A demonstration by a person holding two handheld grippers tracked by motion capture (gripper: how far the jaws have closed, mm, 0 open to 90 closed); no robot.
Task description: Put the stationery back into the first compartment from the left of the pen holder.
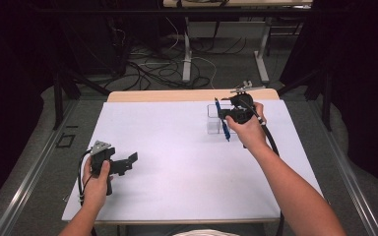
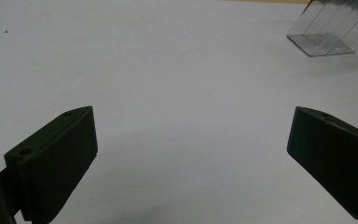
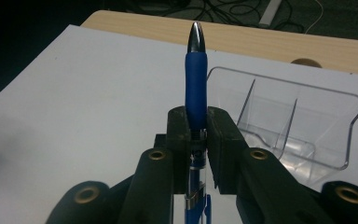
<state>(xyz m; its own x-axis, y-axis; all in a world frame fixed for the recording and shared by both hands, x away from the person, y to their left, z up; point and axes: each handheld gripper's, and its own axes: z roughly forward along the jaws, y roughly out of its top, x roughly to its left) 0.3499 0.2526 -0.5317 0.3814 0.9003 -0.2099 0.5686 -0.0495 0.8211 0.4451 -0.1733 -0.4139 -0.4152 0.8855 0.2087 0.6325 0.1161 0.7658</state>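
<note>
From the high view, I have my right gripper (image 1: 228, 117) beside the clear organizer (image 1: 214, 118) at the far side of the white mat (image 1: 177, 162), and my left gripper (image 1: 128, 162) resting near its front-left edge. My left gripper view shows its jaws wide apart, holding nothing. My right gripper view shows the jaws clamped on the blue pen (image 3: 196, 88), tip forward; I judge the drop into the organizer remains.

A big white sheet (image 1: 177, 162) covers the table. The right gripper (image 1: 225, 116) is at the far side of the sheet, holding a blue pen (image 1: 221, 120) just beside a clear plastic box (image 1: 212, 119). The left gripper (image 1: 130, 161) is low over the near left part of the sheet, well apart from the box.
</note>
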